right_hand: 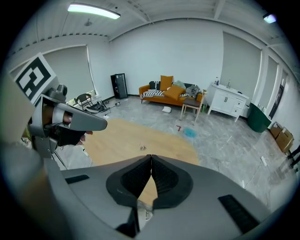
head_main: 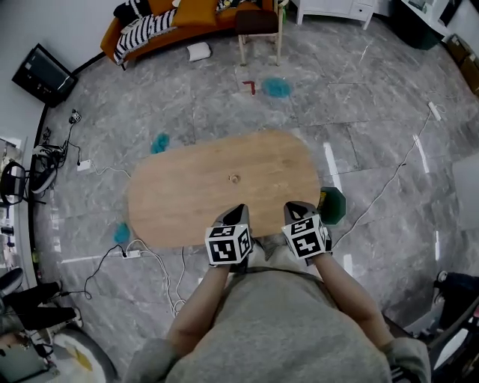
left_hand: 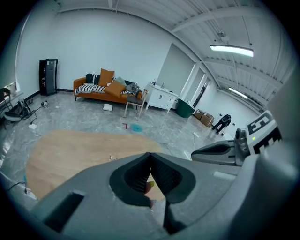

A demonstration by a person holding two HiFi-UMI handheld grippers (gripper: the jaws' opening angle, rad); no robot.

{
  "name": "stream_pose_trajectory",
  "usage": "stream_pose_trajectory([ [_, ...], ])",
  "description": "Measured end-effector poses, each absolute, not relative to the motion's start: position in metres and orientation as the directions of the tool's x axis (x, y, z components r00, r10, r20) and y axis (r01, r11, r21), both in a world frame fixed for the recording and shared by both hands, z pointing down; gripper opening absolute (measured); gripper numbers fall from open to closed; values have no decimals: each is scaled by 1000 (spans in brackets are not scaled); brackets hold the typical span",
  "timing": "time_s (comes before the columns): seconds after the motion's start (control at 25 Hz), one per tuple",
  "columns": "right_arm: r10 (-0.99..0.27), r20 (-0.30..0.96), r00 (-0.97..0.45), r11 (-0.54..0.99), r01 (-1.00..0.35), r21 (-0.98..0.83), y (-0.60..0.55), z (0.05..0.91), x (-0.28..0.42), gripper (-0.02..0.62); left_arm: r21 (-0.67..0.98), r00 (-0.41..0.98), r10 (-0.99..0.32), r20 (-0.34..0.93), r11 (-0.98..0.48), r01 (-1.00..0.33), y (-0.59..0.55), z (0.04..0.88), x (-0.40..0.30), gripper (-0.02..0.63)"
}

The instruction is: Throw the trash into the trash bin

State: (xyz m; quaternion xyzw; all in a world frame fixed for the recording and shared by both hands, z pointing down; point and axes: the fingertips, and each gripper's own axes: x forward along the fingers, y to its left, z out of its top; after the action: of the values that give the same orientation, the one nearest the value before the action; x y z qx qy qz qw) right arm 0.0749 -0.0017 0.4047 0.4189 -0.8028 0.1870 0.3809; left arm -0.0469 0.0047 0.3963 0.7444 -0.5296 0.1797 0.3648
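Observation:
A small crumpled scrap of trash point(head_main: 234, 179) lies near the middle of the oval wooden table point(head_main: 172, 202). It also shows in the left gripper view point(left_hand: 112, 158) and the right gripper view point(right_hand: 143, 147). Both grippers hover side by side over the table's near edge, short of the scrap. My left gripper point(head_main: 238, 213) point(left_hand: 150, 154) is shut with nothing in it. My right gripper point(head_main: 298, 209) point(right_hand: 151, 157) is shut and empty too. A green bin point(head_main: 334, 206) stands on the floor at the table's right end, partly hidden behind the right gripper.
Cables point(head_main: 153, 258) trail over the grey floor left of the table and to its right. Teal patches point(head_main: 277, 87) mark the floor. A chair point(head_main: 258, 26) and an orange sofa point(head_main: 172, 22) stand at the far side. A second dark green bin point(right_hand: 255, 117) stands beside a white cabinet.

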Motion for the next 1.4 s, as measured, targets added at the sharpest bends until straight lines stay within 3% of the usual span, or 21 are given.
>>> stream_pose_trajectory([
  [0.88,-482,783,-394,640,-768,8,-46,416,-40,11,357,310,-666,679,-69,-931,-25,410,-167,9],
  [1.4,-444,812,-379,640,-769,-10,-62,446,-65,11,375,327,-629,706,-60,-925,-34,439,-189,9],
])
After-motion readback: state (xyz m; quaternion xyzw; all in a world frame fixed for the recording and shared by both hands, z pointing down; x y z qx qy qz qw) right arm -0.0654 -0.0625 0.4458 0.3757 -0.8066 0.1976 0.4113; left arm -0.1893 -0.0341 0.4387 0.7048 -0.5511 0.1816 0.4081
